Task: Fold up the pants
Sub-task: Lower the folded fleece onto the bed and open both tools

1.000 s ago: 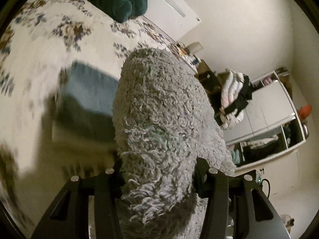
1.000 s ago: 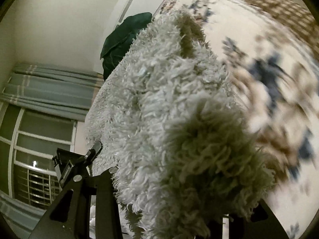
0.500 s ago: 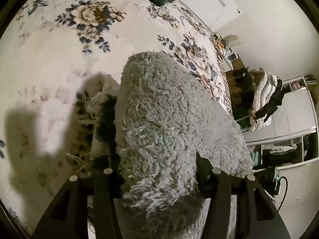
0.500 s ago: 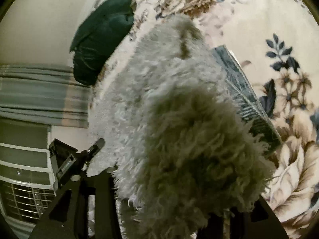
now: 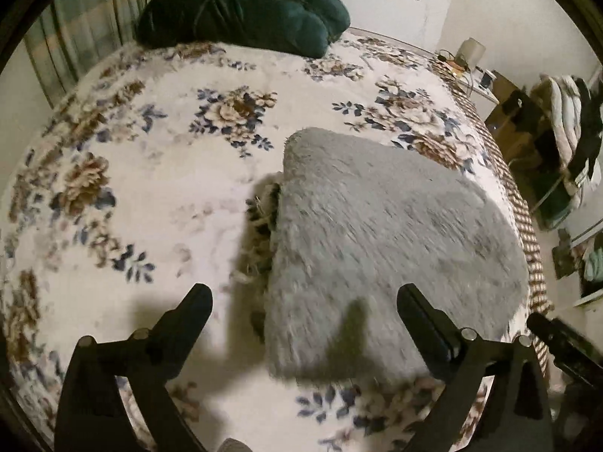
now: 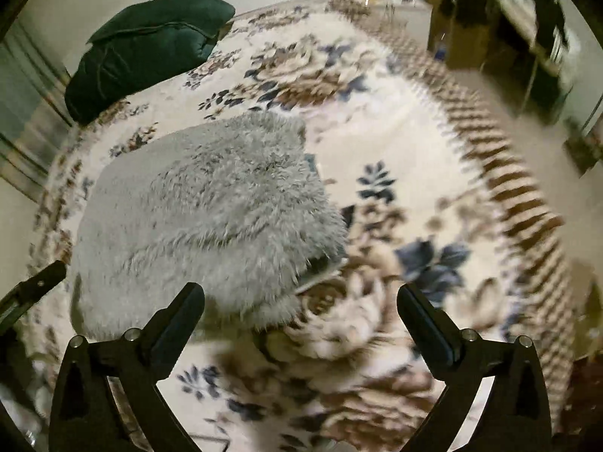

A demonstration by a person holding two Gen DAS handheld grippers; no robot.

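Observation:
The fluffy grey pants (image 5: 380, 248) lie folded flat on the floral bedspread (image 5: 143, 196), over another folded item whose fringed edge (image 5: 260, 233) sticks out on the left. My left gripper (image 5: 305, 305) is open and empty, just above the pants' near edge. In the right wrist view the grey pants (image 6: 211, 211) lie left of centre with a blue-grey folded edge (image 6: 320, 271) showing beneath. My right gripper (image 6: 301, 297) is open and empty, near the pants' near right corner.
A dark green pillow (image 5: 241, 7) lies at the head of the bed (image 6: 147, 45). The bed's checkered edge (image 5: 524, 226) drops to the floor on the right. Shelves with clothes (image 5: 565, 120) stand beyond. The other gripper's tip (image 6: 34, 290) shows at left.
Both grippers have opened and let go of the grey pants, which now lie flat on the bed. Both grippers have drawn back from the cloth.

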